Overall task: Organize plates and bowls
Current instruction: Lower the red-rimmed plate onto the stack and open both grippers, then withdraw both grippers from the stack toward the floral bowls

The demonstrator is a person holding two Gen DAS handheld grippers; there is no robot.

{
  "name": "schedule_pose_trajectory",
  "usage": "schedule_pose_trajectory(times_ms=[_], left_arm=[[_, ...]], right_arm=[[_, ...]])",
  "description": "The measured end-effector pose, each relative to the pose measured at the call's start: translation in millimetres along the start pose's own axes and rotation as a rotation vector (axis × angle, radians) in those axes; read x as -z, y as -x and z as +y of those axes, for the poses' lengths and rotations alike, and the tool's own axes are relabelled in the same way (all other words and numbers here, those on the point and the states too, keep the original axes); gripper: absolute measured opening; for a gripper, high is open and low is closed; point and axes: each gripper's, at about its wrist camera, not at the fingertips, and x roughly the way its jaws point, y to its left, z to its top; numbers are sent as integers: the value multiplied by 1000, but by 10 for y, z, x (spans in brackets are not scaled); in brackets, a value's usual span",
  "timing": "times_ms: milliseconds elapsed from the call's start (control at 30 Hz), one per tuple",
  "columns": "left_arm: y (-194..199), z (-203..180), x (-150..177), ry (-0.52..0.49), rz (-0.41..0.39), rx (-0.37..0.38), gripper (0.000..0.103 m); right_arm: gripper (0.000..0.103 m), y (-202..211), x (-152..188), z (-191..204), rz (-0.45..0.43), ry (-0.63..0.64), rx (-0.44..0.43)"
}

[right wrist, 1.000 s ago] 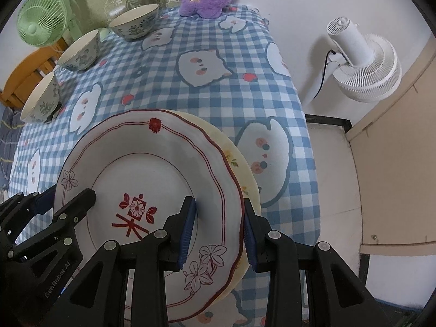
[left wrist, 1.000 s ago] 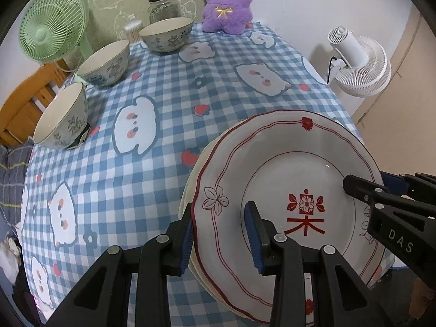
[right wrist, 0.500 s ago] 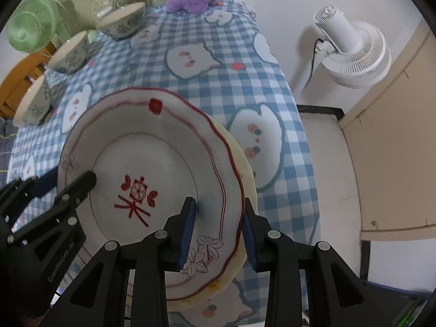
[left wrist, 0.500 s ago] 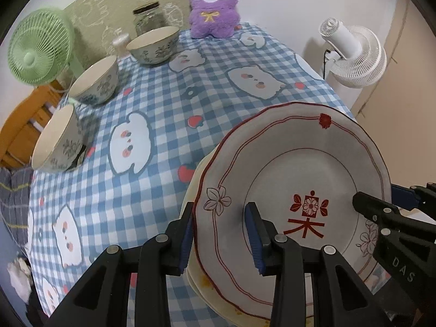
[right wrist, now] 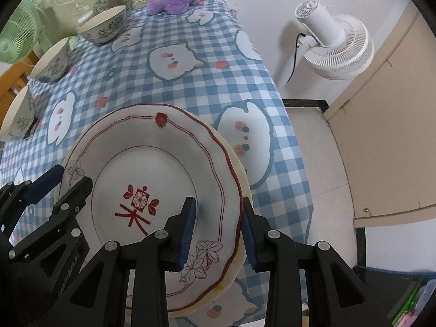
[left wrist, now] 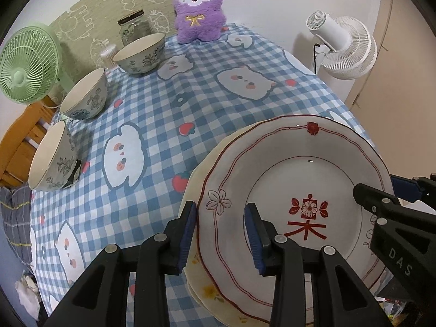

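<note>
A white plate with red trim [left wrist: 294, 179] lies on a cream plate [left wrist: 199, 280]; both are held as a stack above the near end of the table. My left gripper [left wrist: 220, 234] is shut on the stack's left rim. My right gripper [right wrist: 216, 231] is shut on its right rim, and the stack shows there too [right wrist: 152, 169]. Three patterned bowls stand along the table's left side: near [left wrist: 50, 160], middle [left wrist: 84, 95], far [left wrist: 140, 53].
The table has a blue checked cloth [left wrist: 169, 103]. A purple plush toy [left wrist: 199, 13] and a glass jar [left wrist: 133, 27] stand at the far end. A green fan [left wrist: 24, 62] is at the left; a white fan [left wrist: 343, 49] stands beyond the right edge.
Both grippers have lifted the plate stack off the table and tilted it up. The view of the table has pulled back.
</note>
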Motion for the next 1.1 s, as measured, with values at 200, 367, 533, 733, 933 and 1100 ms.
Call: schedule_pose_trajectory(times_ms=[200, 367, 533, 733, 933, 1100], left_arm=[[-2, 58, -28, 39, 15, 39, 39], [-7, 68, -54, 61, 35, 40, 49], [17, 112, -58, 94, 51, 32, 60], [135, 174, -83, 163, 39, 8, 65], [331, 203, -113, 226, 0, -13, 75], [370, 224, -61, 261, -4, -49, 78]], right_arm=[[36, -19, -53, -3, 8, -9, 7], [37, -18, -119, -57, 3, -32, -33], [62, 123, -214, -58, -74, 10, -49], [65, 206, -304, 44, -101, 72, -126], [65, 372, -356, 139, -147, 138, -178], [60, 315, -358, 211, -136, 157, -258]])
